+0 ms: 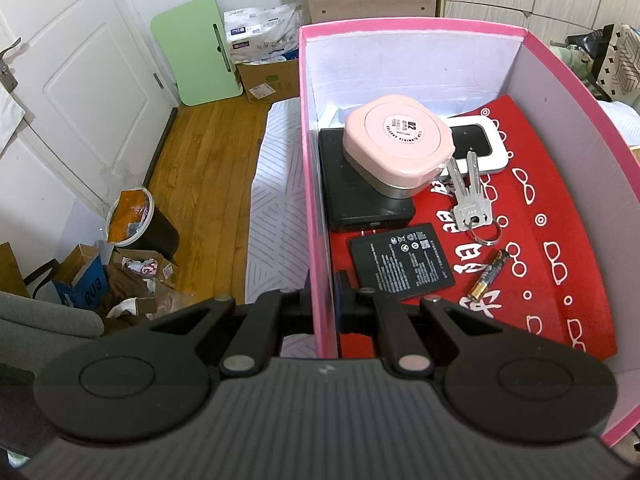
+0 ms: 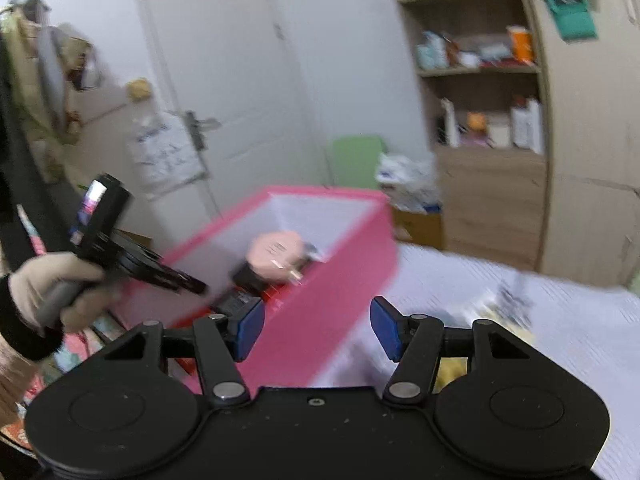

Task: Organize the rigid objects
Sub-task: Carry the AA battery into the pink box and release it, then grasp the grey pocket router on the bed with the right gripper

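A bedroom with white panelled doors, a wooden floor (image 1: 200, 168) and a wood-grain shelf unit (image 2: 480, 92) surrounds a pale patterned sheet (image 1: 276, 184), on which a pink box (image 1: 316, 200) with white inner walls stands open. In the left wrist view the left gripper (image 1: 323, 300) is clamped tight on the box's near wall at about six o'clock of the box, one finger outside and one inside. The box floor is covered by a red cloth with white glasses printed on it (image 1: 560, 240). At about eleven o'clock inside sits a flat black device (image 1: 360, 204), and a round pink case (image 1: 400, 142) rests on top of it. A white and black gadget (image 1: 476, 140) lies just beside the case toward one o'clock. A pair of keys on a ring (image 1: 470, 196) lies near the centre, its blades touching the case's edge. A flat black battery pack (image 1: 400, 266) lies toward six o'clock, and a small battery (image 1: 488, 276) lies just beside it on the cloth. In the blurred right wrist view the right gripper (image 2: 318, 330) stands open with nothing between its blue pads (image 2: 250, 330); it hangs over the box's outer side wall and the sheet. At nine o'clock in that view a gloved hand (image 2: 52, 284) holds the left tool's handle. A green board (image 1: 196, 52) leans on the wall at ten o'clock.
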The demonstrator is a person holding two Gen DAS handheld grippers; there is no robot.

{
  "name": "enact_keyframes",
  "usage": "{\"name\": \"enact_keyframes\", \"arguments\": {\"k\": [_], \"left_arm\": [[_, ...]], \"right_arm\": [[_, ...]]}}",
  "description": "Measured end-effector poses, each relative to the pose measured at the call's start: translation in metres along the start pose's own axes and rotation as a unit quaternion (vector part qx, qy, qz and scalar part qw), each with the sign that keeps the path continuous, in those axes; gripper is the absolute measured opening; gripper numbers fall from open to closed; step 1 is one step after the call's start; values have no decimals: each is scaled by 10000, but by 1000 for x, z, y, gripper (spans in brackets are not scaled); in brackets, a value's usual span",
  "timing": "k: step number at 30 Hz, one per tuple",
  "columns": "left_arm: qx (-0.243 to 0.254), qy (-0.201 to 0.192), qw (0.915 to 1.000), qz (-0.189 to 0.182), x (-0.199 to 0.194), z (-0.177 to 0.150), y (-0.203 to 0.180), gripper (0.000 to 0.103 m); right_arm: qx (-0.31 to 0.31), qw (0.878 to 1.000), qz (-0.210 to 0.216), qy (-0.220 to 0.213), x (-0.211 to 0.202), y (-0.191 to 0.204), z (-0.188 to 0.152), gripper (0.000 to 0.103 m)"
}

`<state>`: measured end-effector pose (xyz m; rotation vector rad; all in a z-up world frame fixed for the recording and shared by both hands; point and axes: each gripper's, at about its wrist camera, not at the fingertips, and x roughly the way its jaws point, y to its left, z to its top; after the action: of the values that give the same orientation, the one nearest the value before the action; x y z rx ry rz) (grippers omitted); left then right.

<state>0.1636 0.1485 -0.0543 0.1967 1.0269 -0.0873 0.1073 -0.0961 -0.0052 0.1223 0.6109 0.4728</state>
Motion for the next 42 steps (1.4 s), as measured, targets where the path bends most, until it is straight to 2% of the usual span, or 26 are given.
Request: {"name": "enact_keyframes", "arguments": {"k": [4,7,11,14,17,22,25,30,33,36,37,38,39,42], "left_arm": [[36,19,10000,18,1,0,-1,7],[19,27,10000,2,1,0,-1,7],[10,28,10000,-2,1,0,0,7],[14,30,10000,2,1,0,0,7],[28,32,10000,8,1,-1,0,7],[14,24,10000,-9,1,0,0,7],[18,24,10000,-9,1,0,0,7],[14,24,10000,-23,1,0,1,7],[4,18,10000,-43,0,0,1,7],[0,17,10000,-55,0,0,1,8],[-5,13,10000,-62,0,0,1,8],[-6,14,10000,-64,1,0,1,8],[0,15,10000,-58,1,0,1,8],[-7,12,10000,-61,0,-1,1,8]], "right_arm": [[-16,9985,-428,332,-4,-20,-20,64],[232,9966,-579,543,-2,-34,-34,64],[454,9948,-669,619,4,-46,-49,64],[537,9954,-566,561,12,-48,-56,64],[457,9967,-451,503,22,-45,-57,64],[15,9975,-631,328,46,-34,-48,64],[-12,9973,-690,250,60,-38,-39,64],[120,9947,-913,466,90,-53,-29,65],[54,9910,-1202,590,103,-55,-31,67],[-115,9914,-1200,518,105,-51,-35,69],[-181,9914,-1197,493,105,-49,-36,65],[-218,9916,-1196,432,103,-47,-37,55],[-224,9923,-1154,383,101,-46,-37,50],[-37,9939,-1064,281,92,-49,-34,19]]}}
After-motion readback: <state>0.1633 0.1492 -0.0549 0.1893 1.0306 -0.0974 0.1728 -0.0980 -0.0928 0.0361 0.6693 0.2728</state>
